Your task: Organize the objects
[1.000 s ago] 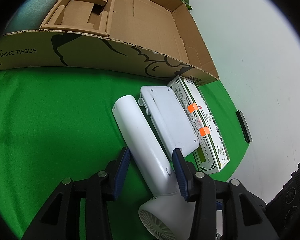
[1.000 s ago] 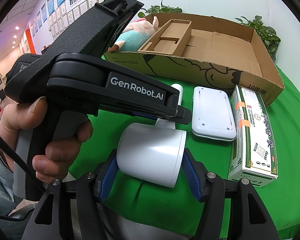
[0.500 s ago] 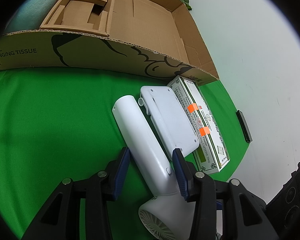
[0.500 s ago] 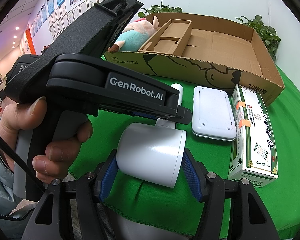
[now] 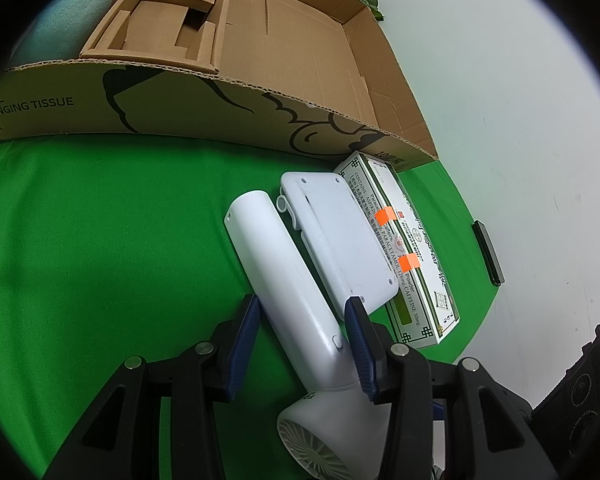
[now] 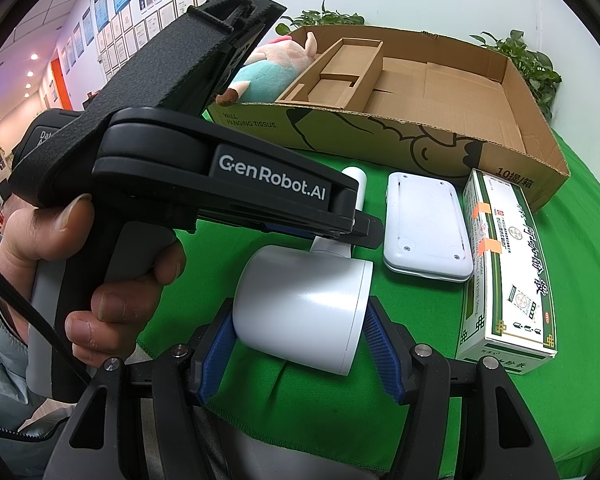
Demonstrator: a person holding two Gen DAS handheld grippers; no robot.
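Note:
A white hair dryer [image 5: 296,304] lies on the green cloth, handle pointing toward the cardboard box. My left gripper [image 5: 300,320] straddles its handle, jaws set around it with small gaps on both sides. My right gripper [image 6: 300,332] straddles the dryer's barrel [image 6: 304,312], blue pads close against both sides. A white flat device [image 5: 340,240] lies beside the handle, also in the right wrist view [image 6: 424,228]. A green-and-white medicine box [image 5: 408,248] with orange tape lies to its right, also in the right wrist view [image 6: 508,272].
A large open cardboard box [image 6: 440,92] stands behind the objects, holding a cardboard insert [image 6: 336,76] and a plush toy [image 6: 268,72]. A dark flat object [image 5: 488,252] lies at the cloth's right edge. The left hand-held gripper body [image 6: 220,168] fills the right view's left side.

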